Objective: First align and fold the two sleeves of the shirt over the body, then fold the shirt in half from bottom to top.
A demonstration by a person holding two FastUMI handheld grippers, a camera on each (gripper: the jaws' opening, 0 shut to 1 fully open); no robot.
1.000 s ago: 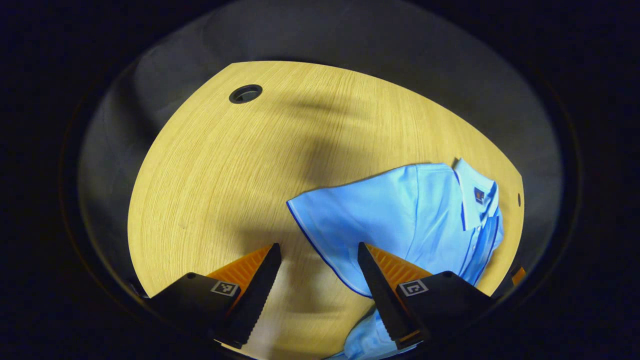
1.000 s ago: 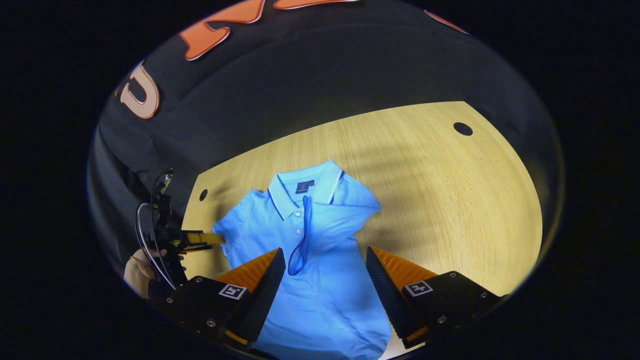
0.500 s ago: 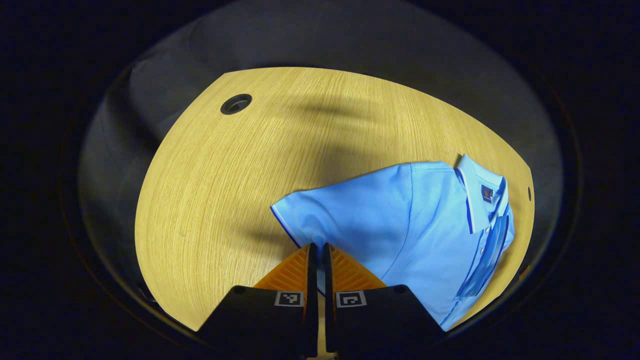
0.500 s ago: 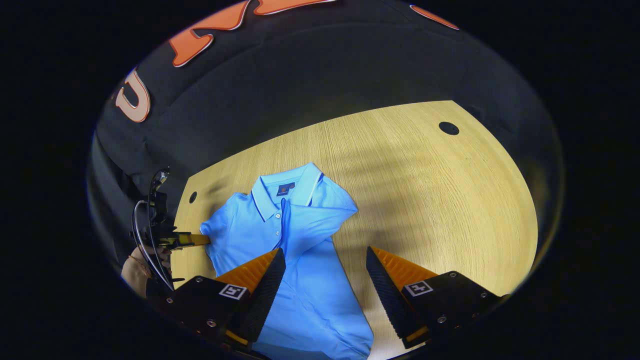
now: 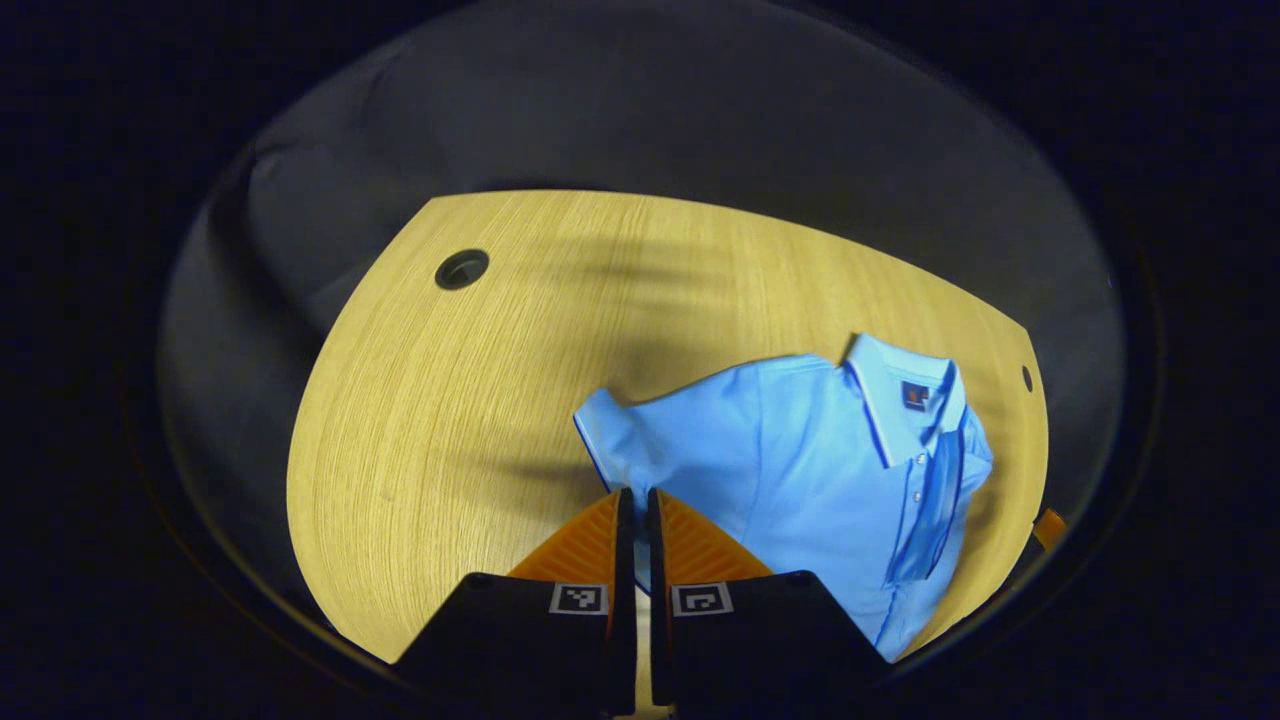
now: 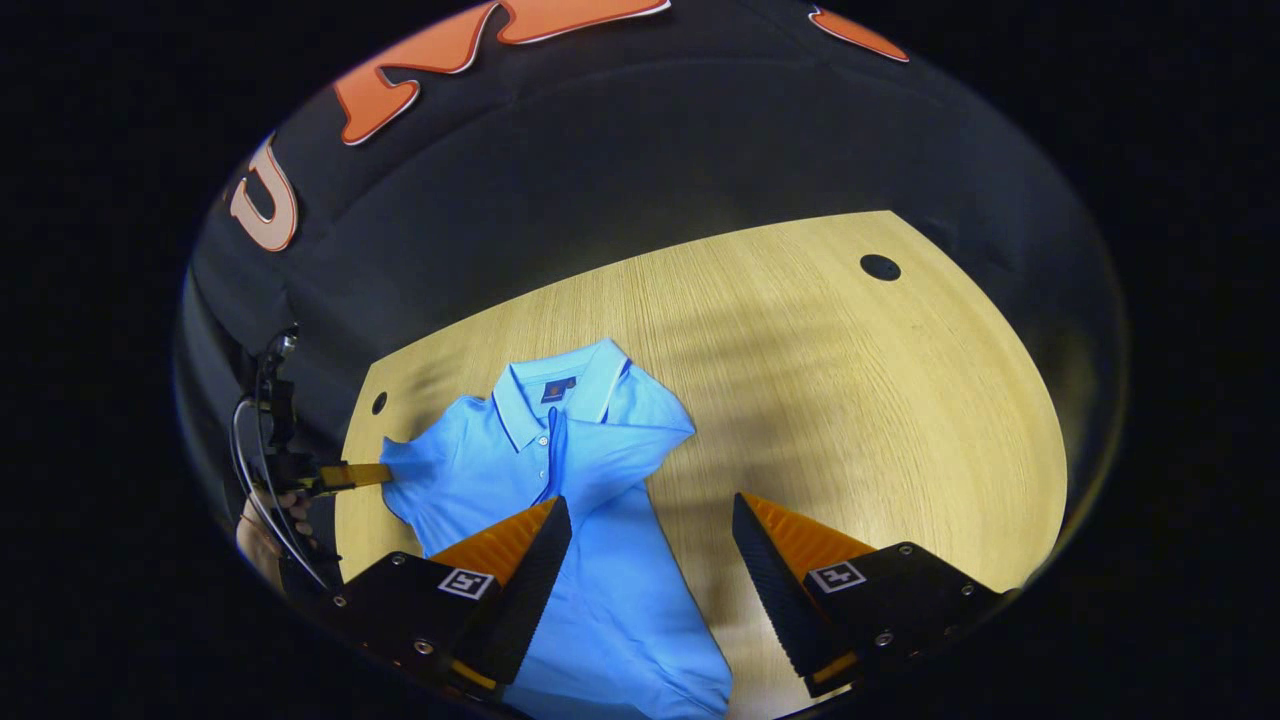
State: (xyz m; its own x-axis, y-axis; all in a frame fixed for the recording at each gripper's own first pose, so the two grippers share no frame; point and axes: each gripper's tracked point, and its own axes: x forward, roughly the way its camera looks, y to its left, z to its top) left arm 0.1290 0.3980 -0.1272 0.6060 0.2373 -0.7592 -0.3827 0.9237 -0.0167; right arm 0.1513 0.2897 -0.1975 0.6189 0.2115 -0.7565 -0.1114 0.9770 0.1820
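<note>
**Blue polo shirt on the worktop, one sleeve pinched**

The big wooden worktop (image 5: 480,400) is under everything. It is light yellow with a wood grain. It has a round dark hole (image 5: 461,269) near its far edge in my left gripper view, and another round hole (image 6: 880,267) shows far off in my right gripper view.

The blue polo shirt (image 6: 560,480) lies flat on the worktop with its front up. Its collar (image 6: 560,385) points to the far side, away from me. One sleeve (image 6: 625,455) is already folded across the chest, with its dark-edged cuff near the row of buttons. The other sleeve (image 5: 625,435) sticks out to the side and is bunched up a little.

My left gripper (image 5: 632,520) is squeezed tight, with its two fingers almost touching. The edge of that bunched sleeve is pinched between them. In my right gripper view I can see this gripper (image 6: 345,475) far off at the shirt's sleeve, with a hand (image 6: 262,520) behind it.

My right gripper (image 6: 650,525) has its fingers spread wide apart and holds nothing. It hangs over the lower part of the shirt. One finger (image 6: 525,560) is above the blue cloth and the other is above bare wood just beside the shirt.
</note>
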